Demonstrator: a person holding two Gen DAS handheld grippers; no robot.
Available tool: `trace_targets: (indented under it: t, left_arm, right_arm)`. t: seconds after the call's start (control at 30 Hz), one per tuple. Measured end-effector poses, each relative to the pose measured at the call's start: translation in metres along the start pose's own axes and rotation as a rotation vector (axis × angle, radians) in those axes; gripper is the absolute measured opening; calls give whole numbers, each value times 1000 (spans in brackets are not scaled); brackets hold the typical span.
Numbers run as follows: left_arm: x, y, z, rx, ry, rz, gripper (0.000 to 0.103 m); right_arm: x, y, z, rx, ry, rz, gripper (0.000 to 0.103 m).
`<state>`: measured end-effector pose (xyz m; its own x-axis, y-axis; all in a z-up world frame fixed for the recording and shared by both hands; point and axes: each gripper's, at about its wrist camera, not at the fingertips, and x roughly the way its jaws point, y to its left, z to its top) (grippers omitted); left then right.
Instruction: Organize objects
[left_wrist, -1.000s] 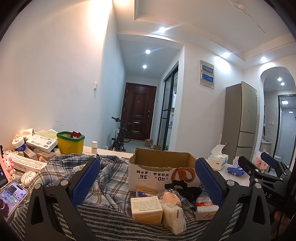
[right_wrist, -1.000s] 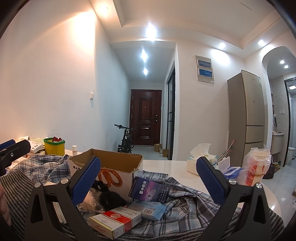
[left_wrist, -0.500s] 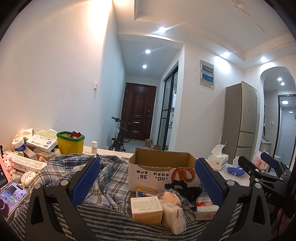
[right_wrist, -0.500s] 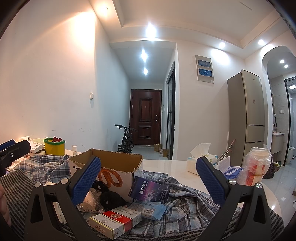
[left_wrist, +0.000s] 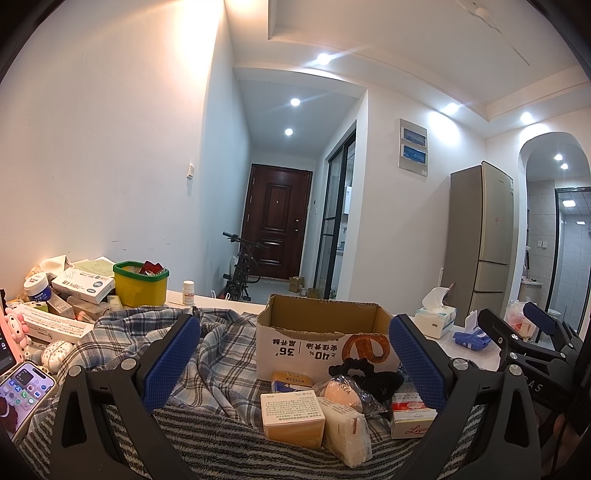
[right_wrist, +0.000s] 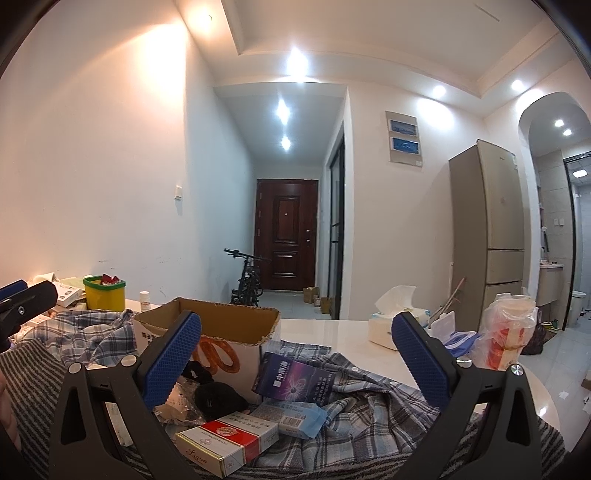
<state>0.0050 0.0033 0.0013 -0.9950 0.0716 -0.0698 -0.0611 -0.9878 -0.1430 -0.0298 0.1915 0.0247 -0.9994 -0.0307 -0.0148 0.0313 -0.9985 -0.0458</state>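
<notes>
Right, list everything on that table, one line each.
cardboard box: 1, brown and white, centre, open
tan boxes: 2, before the cardboard box
red-and-white carton: 1, nearest
purple box: 1, leaning on cardboard box
blue packet: 1, on plaid cloth
black scrunchie: 1, by box
yellow bin: 1, far left
tissue box: 1, white, right
phone: 1, left edge
left gripper: open
right gripper: open

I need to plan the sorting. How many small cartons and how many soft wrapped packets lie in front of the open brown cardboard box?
Small cartons: 4 (tan carton, yellow-topped carton, red-and-white carton, purple carton)
Soft packets: 2 (white packet, light blue packet)
Total: 6
</notes>
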Motion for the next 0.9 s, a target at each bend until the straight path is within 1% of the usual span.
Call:
trace_targets:
  t: [0.17,0.4,0.63,0.9]
  left_arm:
    - [0,0,0,0,0,0,103]
    - [0,0,0,2,0,0,103]
    - [2,2,1,6,15,4,103]
    - [3,1,3,14,29,12,103]
  right_arm:
    - [-2,-4,0,18,-14,-9,103]
    - [0,1,0,-6,-5,20,103]
    - [6,7,-1,-31,28,59,103]
    - [7,9,-2,-41,40,64,103]
